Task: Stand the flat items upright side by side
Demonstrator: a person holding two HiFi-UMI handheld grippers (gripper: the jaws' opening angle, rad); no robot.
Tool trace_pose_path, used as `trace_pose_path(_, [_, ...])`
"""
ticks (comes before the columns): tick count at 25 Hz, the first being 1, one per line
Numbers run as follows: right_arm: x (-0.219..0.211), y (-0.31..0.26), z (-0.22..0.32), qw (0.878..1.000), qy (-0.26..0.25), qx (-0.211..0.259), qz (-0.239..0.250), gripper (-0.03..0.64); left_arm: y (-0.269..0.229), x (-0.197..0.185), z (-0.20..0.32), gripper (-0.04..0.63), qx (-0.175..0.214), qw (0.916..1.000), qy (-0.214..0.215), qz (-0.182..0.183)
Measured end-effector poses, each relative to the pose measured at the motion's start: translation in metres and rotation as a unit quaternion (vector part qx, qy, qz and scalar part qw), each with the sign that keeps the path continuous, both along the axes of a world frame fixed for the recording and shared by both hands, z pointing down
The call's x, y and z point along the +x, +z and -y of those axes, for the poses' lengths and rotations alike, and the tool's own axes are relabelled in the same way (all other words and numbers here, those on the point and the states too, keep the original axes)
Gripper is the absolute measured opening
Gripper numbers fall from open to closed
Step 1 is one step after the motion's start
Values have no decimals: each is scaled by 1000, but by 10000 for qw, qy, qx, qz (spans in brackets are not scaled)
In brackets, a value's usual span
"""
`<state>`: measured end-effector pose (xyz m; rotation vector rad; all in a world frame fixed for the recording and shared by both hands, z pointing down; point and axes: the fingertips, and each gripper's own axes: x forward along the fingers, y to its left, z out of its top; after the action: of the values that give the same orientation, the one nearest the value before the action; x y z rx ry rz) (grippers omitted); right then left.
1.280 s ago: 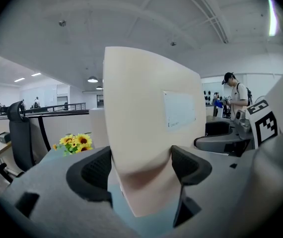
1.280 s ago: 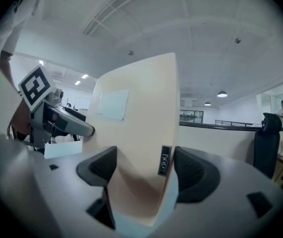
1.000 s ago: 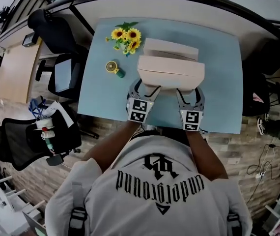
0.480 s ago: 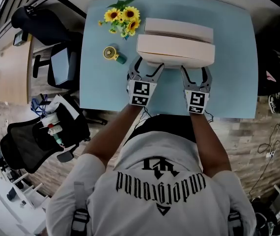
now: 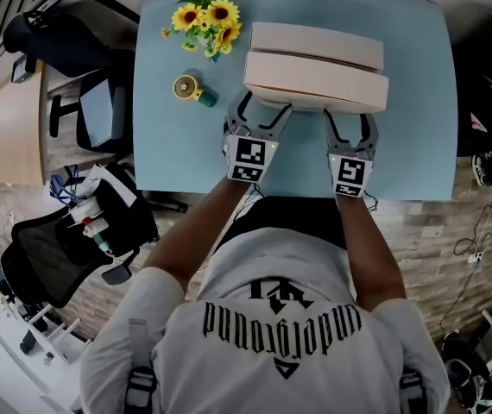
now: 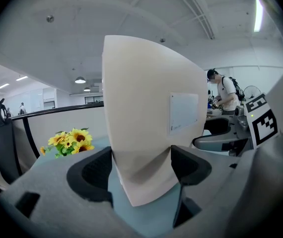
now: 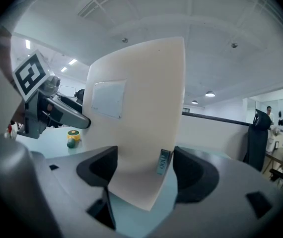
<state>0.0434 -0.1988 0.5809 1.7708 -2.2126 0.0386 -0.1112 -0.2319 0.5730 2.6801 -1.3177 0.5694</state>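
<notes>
**Both tongs grip one box on the blue counter**

A big light blue counter (image 5: 177, 145) fills the room in front of the person. On it are two flat cream boxes, up on their long edges, one behind the other. The back box (image 5: 315, 44) is by itself. The front box (image 5: 315, 83) is right beside it; I cannot tell if they touch.

The left tongs (image 5: 261, 115) are closed on the left end of the front box. The right tongs (image 5: 350, 121) are closed on its right end. From the head view you only see the tops of the boxes and the black-and-white squares on the tongs. The two gripper views show more: the front box stands tall between each pair of dark pads, and the pads press on both of its sides.

The left gripper view shows a white sticker (image 6: 183, 112) on the box. The right gripper view shows a small green tag (image 7: 164, 161) low on its edge.

Sunflowers (image 5: 205, 20) lie near the far left corner. A little yellow and green thing (image 5: 192, 89) sits near them.
</notes>
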Motion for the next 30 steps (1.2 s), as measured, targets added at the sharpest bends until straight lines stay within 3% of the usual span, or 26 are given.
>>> trace_pose_path(30, [3, 21, -1, 9992, -294, -272, -50, 351, 16, -2, 2, 391, -16, 10000, 50, 2])
